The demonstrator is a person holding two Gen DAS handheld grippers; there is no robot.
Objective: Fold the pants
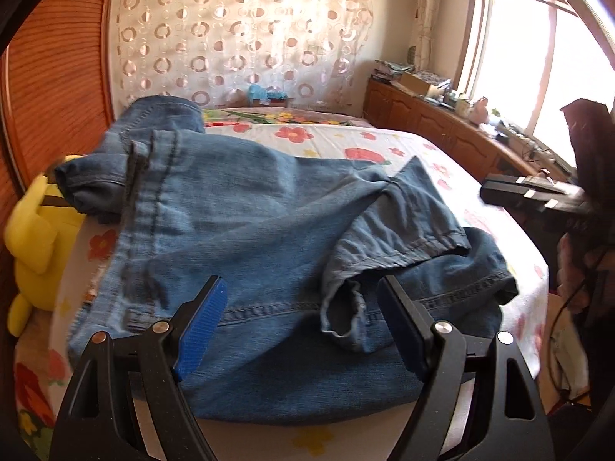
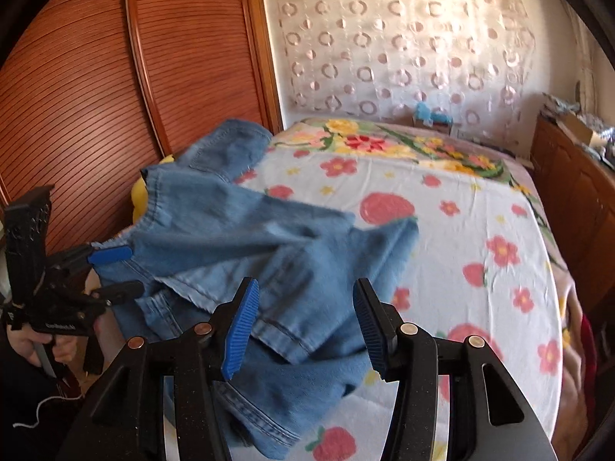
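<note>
Two grippers with blue pads sit nearest the cameras, each with its jaws spread apart and holding nothing. The left gripper (image 1: 300,326) hovers just over the near edge of one pair of blue jeans (image 1: 238,223), and it shows again at the left edge of the right wrist view (image 2: 115,272), beside the jeans' waistband. The right gripper (image 2: 303,326) hangs above the rumpled leg ends, and in the left wrist view it appears as a dark shape off to the right (image 1: 538,196).

The jeans lie crumpled on one bed (image 2: 461,230) covered by a white sheet printed with red flowers and strawberries, one leg flopped over the other. One yellow plush toy (image 1: 34,238) sits beside the jeans' left edge. Beyond stand a reddish wooden slatted wardrobe (image 2: 96,77), a wooden cabinet (image 1: 423,119) under one bright window (image 1: 538,57), and a circle-patterned curtain (image 2: 403,46).
</note>
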